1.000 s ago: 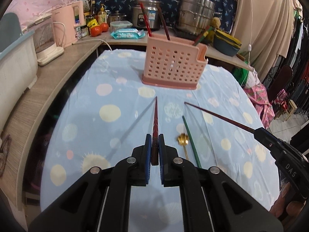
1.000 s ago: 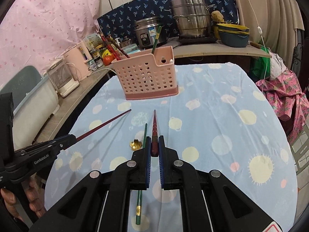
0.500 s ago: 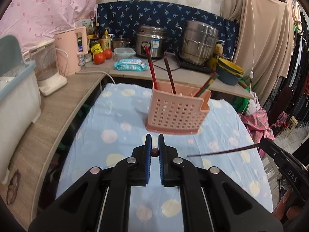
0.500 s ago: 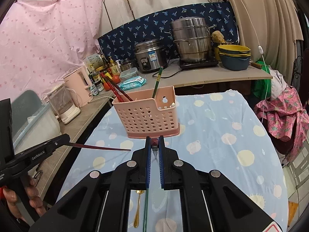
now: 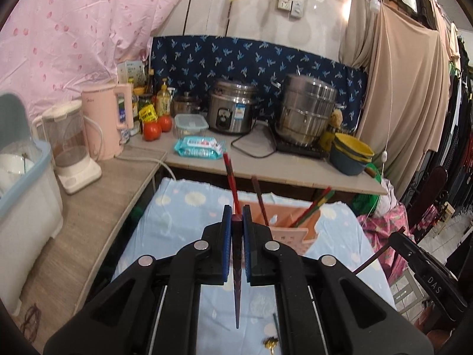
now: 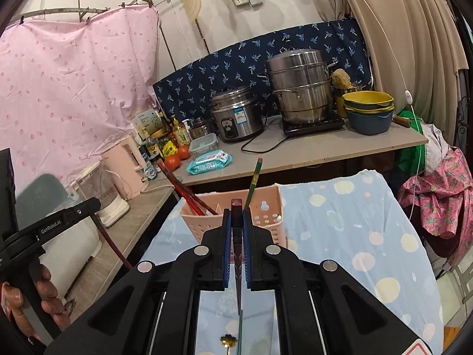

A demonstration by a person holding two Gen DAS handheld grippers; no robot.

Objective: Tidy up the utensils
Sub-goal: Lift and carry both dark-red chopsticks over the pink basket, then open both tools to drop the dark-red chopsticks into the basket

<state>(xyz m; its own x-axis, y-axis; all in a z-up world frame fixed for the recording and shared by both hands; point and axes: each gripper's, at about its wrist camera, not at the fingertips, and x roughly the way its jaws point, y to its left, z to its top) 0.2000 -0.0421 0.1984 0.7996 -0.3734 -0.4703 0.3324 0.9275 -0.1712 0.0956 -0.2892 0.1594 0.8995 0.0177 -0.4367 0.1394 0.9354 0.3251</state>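
Table [image 5: 177, 224]: blue dotted cloth, lower centre of both views; it carries the basket and the loose utensils.
Basket [image 6: 266, 207]: pink, mid-frame, already holding upright chopsticks, so probably the goal.
Left gripper [image 5: 236, 222]: pinching a dark red chopstick [image 5: 237, 295], tip hanging down, ready to drop in.
Right gripper [image 6: 236, 222]: clamped on its own chopstick [image 6: 236, 207], likewise tip-down.
Spoon [image 6: 228, 341]: gold, bottom edge of the right view, beside a green chopstick [image 6: 240, 334], both still to sort.

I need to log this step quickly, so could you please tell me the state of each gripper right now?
Left gripper: shut on a dark red chopstick.
Right gripper: shut on another dark red chopstick.
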